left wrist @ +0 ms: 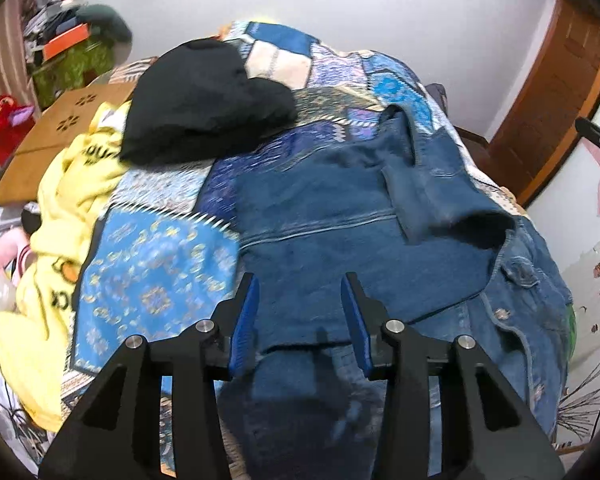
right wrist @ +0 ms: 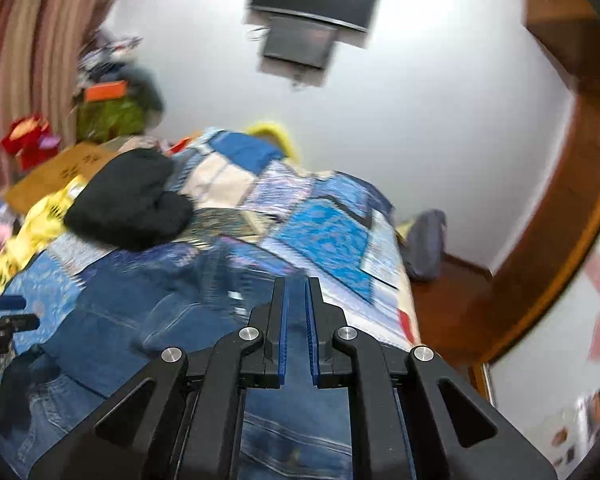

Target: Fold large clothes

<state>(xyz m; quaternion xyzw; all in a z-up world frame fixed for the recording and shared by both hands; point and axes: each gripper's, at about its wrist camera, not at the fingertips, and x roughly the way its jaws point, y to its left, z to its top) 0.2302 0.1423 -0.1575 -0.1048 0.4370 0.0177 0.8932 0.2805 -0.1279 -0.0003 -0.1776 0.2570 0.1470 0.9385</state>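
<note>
A blue denim jacket [left wrist: 340, 216] lies spread on the patchwork bedspread [left wrist: 152, 264], one sleeve folded across its back. My left gripper [left wrist: 300, 292] is open and hovers over the jacket's near hem, with no cloth between its blue pads. In the right wrist view the jacket [right wrist: 112, 332] lies below and to the left. My right gripper [right wrist: 297, 292] is shut with denim between its pads; the fabric hangs under the fingers. The left gripper's tips [right wrist: 8, 312] show at the left edge of that view.
A black garment [left wrist: 204, 108] lies folded at the far side of the bed, a yellow garment [left wrist: 76, 184] is bunched at the left. A brown board [left wrist: 60, 128], red box [left wrist: 0, 124] and clutter stand far left. A wooden door frame [left wrist: 556, 92] is at the right.
</note>
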